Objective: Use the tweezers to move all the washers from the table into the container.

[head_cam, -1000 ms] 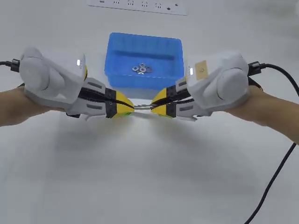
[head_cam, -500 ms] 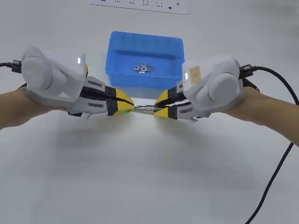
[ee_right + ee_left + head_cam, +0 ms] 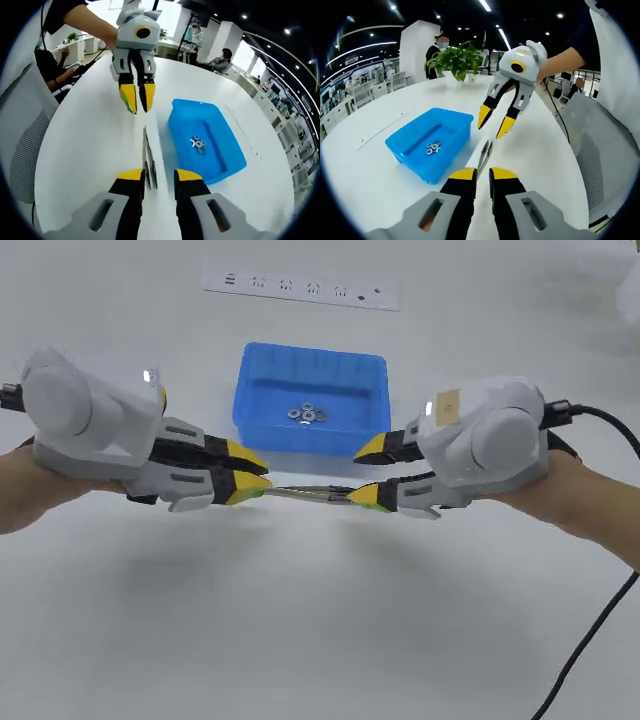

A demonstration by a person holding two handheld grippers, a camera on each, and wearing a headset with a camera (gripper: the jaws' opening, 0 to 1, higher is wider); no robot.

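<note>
Thin metal tweezers [image 3: 310, 493] hang level over the white table between the two grippers. My left gripper [image 3: 258, 480] is shut on one end of them; in the left gripper view the tweezers [image 3: 485, 152] stick out from its jaws [image 3: 483, 175]. My right gripper [image 3: 367, 475] stands open, jaws wide, with the other end of the tweezers [image 3: 148, 155] lying loose between them by the lower finger. Several washers [image 3: 306, 415] lie in the blue container [image 3: 312, 352] just behind the grippers.
A white power strip [image 3: 300, 287] lies beyond the container. A black cable [image 3: 590, 620] trails from the right gripper across the table's right side. A potted plant [image 3: 457, 57] stands far off, and a grey mesh chair [image 3: 600, 150] is beside the table.
My right gripper has opened and let go of the tweezers. The two grippers have drawn slightly apart, and the left one keeps hold of the tweezers.
</note>
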